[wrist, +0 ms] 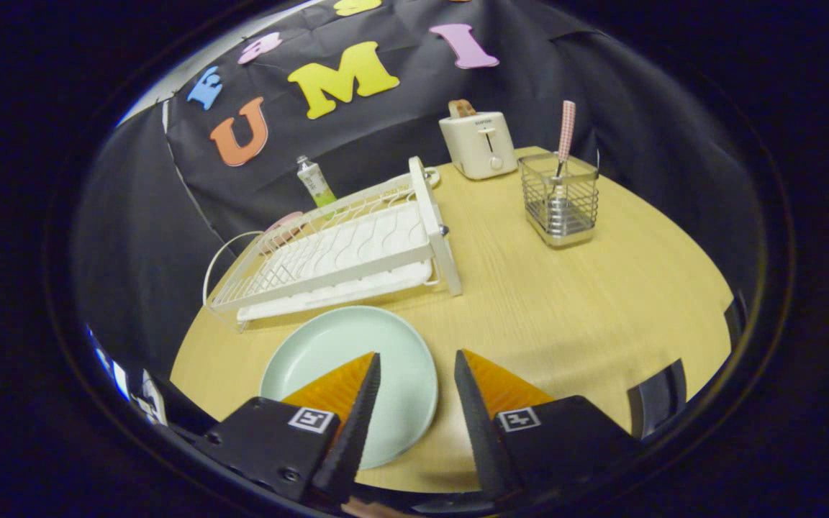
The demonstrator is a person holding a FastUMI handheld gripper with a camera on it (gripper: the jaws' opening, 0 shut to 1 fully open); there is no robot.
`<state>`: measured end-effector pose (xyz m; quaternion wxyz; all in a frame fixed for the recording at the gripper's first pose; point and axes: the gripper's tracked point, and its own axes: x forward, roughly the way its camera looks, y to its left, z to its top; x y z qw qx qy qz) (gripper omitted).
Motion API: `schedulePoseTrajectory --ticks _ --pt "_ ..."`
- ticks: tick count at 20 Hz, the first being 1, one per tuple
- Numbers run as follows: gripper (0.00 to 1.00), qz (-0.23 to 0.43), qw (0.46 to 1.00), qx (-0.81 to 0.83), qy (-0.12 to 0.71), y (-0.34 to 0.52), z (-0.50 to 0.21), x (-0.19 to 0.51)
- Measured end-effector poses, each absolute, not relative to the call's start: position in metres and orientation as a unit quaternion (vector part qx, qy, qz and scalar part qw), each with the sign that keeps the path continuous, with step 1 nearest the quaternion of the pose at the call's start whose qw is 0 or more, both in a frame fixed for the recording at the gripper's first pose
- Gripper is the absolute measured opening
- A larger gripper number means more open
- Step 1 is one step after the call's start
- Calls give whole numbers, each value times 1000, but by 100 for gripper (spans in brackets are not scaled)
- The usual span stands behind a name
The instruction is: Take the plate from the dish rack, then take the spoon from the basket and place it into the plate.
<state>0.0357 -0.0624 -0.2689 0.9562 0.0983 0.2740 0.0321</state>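
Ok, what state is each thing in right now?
plate: out of the rack, flat on the table, nothing in it
dish rack: no dishes in it
spoon: upright in the basket
toaster: toast poking out
gripper: open, holding nothing, over the plate's edge

Pale green plate flat on table; spoon upright in basket.
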Motion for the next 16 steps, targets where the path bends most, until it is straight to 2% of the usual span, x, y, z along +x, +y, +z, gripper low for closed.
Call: schedulePoseTrajectory --ticks 1,3,6,11,16 --pt "85 26 960 89 264 -68 -265 38" --pt "86 21 967 83 239 -79 -255 46" --pt "100 -4 979 68 191 -115 -236 59" --pt "100 -61 991 49 112 -200 -191 91" --pt "100 -59 994 32 90 -248 -159 135"
